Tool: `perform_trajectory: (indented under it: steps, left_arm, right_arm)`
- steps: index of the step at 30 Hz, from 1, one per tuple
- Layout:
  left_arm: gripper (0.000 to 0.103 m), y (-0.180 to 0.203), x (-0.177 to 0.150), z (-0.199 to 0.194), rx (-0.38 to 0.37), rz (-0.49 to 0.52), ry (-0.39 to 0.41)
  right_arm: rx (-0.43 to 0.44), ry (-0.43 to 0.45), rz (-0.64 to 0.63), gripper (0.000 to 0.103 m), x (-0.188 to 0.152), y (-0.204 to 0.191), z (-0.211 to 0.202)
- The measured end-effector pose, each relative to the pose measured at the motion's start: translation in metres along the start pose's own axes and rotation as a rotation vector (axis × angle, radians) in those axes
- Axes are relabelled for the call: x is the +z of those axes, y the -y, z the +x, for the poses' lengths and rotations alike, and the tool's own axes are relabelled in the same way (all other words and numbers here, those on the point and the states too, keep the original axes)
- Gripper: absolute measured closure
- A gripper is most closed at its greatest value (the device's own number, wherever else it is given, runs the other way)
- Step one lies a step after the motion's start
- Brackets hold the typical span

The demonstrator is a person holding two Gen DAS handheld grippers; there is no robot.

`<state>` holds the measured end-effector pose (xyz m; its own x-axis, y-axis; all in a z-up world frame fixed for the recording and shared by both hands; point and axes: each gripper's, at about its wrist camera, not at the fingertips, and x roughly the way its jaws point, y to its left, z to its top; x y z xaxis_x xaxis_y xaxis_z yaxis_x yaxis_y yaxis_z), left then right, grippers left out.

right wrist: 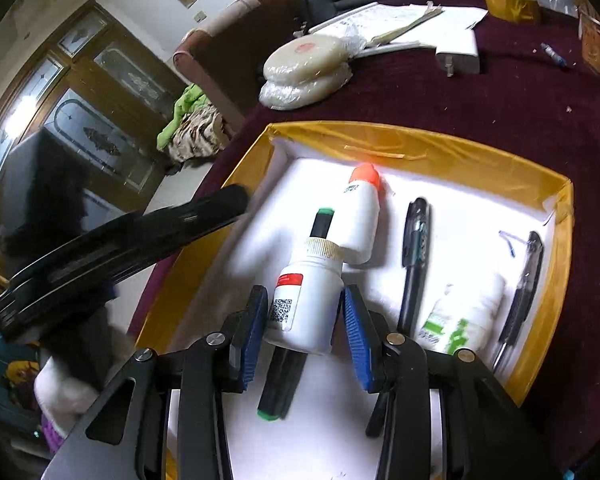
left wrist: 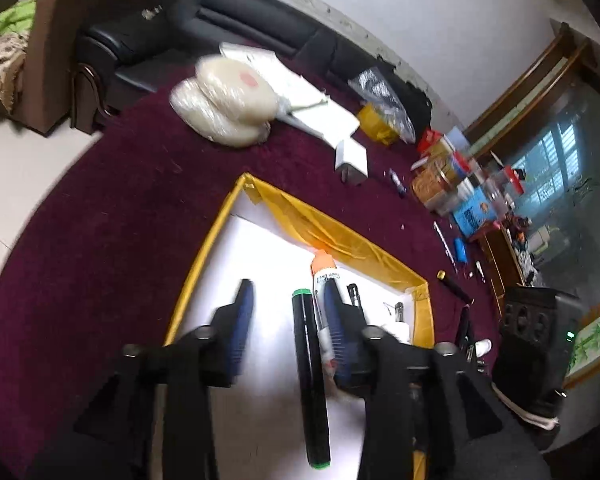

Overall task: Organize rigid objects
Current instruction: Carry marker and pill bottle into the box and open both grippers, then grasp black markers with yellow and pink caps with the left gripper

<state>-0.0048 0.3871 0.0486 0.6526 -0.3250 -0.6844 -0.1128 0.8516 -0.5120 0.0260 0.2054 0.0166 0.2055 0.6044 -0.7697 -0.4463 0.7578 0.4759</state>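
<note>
Right gripper (right wrist: 305, 322): its blue pads clamp a white pill bottle (right wrist: 307, 304) with a red-banded label and a ribbed cap, held above the white floor of the yellow-rimmed tray (right wrist: 420, 140). Left gripper (left wrist: 286, 320): the fingers stand apart over the same tray; the black marker with green ends (left wrist: 310, 380) lies between them on the tray floor, touched by neither pad. In the right wrist view this marker (right wrist: 282, 384) lies under the held bottle. Just beyond it lies a white bottle with an orange cap (right wrist: 362, 212), also seen beside the left gripper's right finger (left wrist: 324, 276). To the right lie a black pen (right wrist: 414, 264), a green-labelled white bottle (right wrist: 466, 316) and a second dark pen (right wrist: 522, 296), all inside the tray. The tray sits on a maroon tablecloth (left wrist: 140, 200). Farther out on the cloth are a wrapped stack of pale discs (left wrist: 224, 100), a white charger plug (left wrist: 352, 162), and a cluster of jars and boxes (left wrist: 456, 184) near the far edge.
</note>
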Motion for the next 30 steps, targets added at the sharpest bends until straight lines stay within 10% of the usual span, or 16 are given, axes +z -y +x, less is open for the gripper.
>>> perform_trajectory:
  steps: [12,18,30]
  left_arm:
    - [0.040,0.080,-0.024,-0.031,-0.044,0.161,0.027]
    - [0.037,0.158,-0.053,-0.004,-0.128,0.293,-0.066]
    - [0.037,0.292,-0.075,0.115,-0.097,0.514,-0.222]
  right_arm:
    - [-0.061,0.272,-0.021,0.049,-0.019,0.035,-0.115]
    - [-0.312,0.470,0.118,0.037,-0.049,0.138,-0.202]
    - [-0.321,0.619,0.454,0.037,-0.089,0.299,-0.263]
